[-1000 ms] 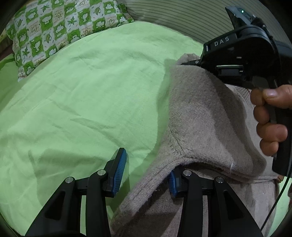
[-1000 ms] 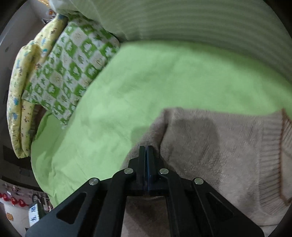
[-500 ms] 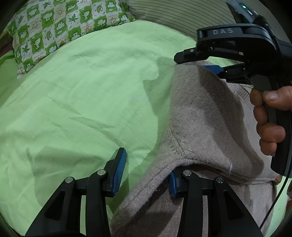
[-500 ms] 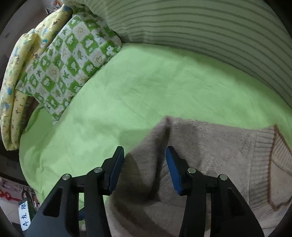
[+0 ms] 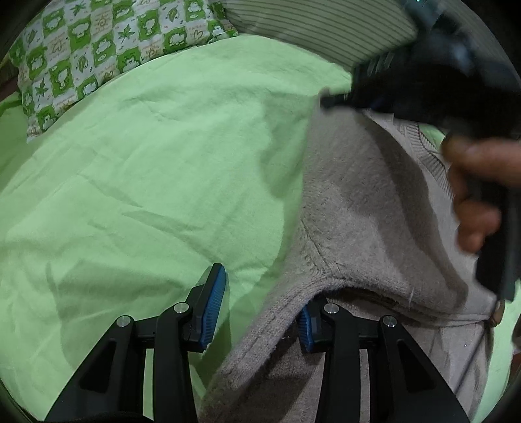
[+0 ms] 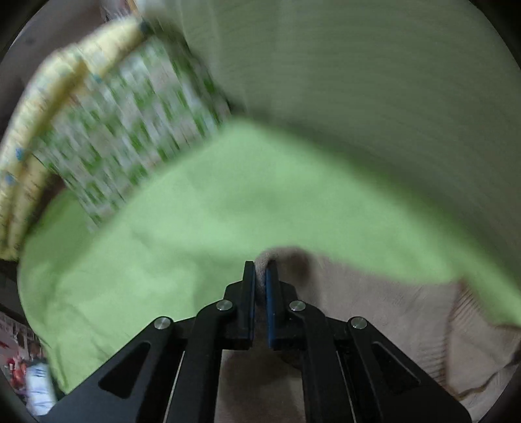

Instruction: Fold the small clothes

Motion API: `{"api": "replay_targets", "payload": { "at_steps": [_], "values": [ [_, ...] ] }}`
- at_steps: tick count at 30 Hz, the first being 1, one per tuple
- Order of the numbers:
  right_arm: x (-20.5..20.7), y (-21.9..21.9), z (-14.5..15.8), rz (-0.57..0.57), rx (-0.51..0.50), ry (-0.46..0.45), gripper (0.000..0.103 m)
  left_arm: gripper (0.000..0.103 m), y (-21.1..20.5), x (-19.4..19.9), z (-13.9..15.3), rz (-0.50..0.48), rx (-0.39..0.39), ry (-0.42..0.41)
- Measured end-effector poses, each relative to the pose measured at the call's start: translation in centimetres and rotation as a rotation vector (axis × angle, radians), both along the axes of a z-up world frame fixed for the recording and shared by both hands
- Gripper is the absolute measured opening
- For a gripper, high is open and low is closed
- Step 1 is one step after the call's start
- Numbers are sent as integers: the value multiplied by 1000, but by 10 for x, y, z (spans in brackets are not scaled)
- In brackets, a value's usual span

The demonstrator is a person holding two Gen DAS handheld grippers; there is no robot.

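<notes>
A beige knitted sweater (image 5: 358, 211) lies on the bed with one side folded over. In the left wrist view my left gripper (image 5: 260, 312) is closing slowly. The sweater's near hem crosses between its blue pads and drapes over the right one (image 5: 306, 328), while the left pad stands clear of it. At the sweater's far edge my right gripper (image 5: 332, 101) shows as a blurred black shape held by a hand (image 5: 472, 195). In the right wrist view the right gripper (image 6: 260, 276) is closing, its pads pinching a raised fold of the sweater (image 6: 374, 309).
A light green sheet (image 5: 146, 162) covers the bed to the left of the sweater. A green-and-white checked pillow (image 5: 97, 58) and a striped cover (image 5: 309, 29) lie at the far end. A yellow quilt (image 6: 39, 114) is stacked beside the pillow.
The right gripper opened over the sweater's far edge, then closed on a fold of it and tilted; its view is now blurred. The left gripper stayed where it was.
</notes>
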State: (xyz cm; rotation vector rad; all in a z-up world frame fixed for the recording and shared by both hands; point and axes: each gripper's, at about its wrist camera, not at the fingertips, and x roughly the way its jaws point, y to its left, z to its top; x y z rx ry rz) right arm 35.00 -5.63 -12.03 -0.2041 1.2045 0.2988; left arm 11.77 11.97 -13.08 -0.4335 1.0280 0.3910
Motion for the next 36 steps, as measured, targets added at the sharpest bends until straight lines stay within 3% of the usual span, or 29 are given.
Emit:
{"api": "replay_targets", "payload": {
  "at_steps": [2, 6, 8, 10, 11, 18, 27, 33, 36],
  "values": [
    [-4, -12, 4, -37, 60, -12, 12, 41, 3, 1, 1, -20, -14, 8],
    [-39, -37, 49, -105, 164, -96, 19, 42, 15, -3, 5, -48, -69, 4],
    [-63, -53, 69, -125, 218, -113, 26, 41, 18, -11, 6, -72, -98, 6],
    [-97, -77, 88, -158, 267, -139, 46, 42, 20, -22, 6, -95, -140, 11],
    [-119, -91, 97, -178, 293, -151, 48, 44, 21, -28, 5, -105, -158, 16],
    [-232, -156, 109, -305, 240, -123, 48, 56, 7, -89, 4, -174, -293, 49],
    [-366, -223, 111, -595, 189, -131, 48, 58, -46, -158, 0, -268, -398, 83],
    [-445, -275, 123, -787, 139, -175, 48, 56, -63, -176, 3, -333, -456, 84],
    [-475, -298, 126, -872, 130, -175, 48, 56, -72, -181, 1, -346, -525, 73]
  ]
}}
